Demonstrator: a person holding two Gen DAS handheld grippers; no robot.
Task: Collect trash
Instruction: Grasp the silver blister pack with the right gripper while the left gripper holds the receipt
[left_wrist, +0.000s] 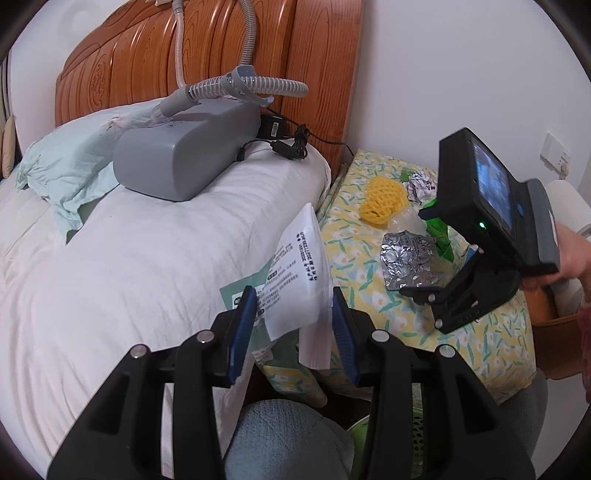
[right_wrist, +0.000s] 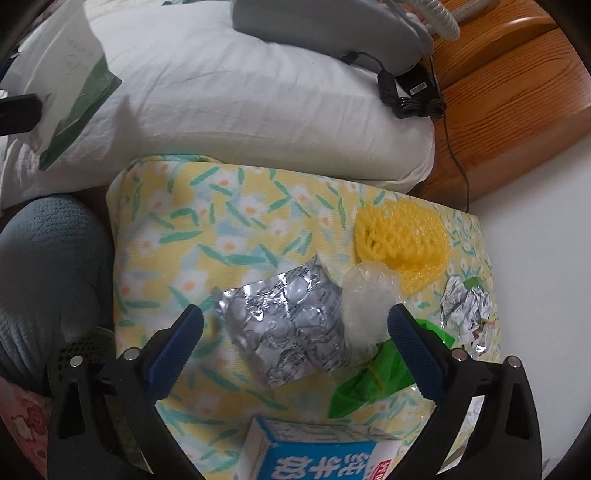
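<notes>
Overhead, wide-open right hand-held gripper (right_wrist: 295, 325) astride flat silver blister pack (right_wrist: 291, 325), long axis diagonal; left one (left_wrist: 294, 314) clamping a white packet (left_wrist: 295, 273).

Before you: yellow cloth (right_wrist: 236, 206) sprigged with white flowers, teal leaves. On it, yellow foam net (right_wrist: 400, 240), silver blister packs (right_wrist: 288, 325), crumpled silver foil (right_wrist: 467, 306), bright green wrapper (right_wrist: 373, 384), blue-and-white carton (right_wrist: 314, 458). White pillow (left_wrist: 129, 266), grey machine (left_wrist: 184, 147), orange wood headboard (left_wrist: 207, 48). Your claw pads (right_wrist: 173, 343) blue.
</notes>
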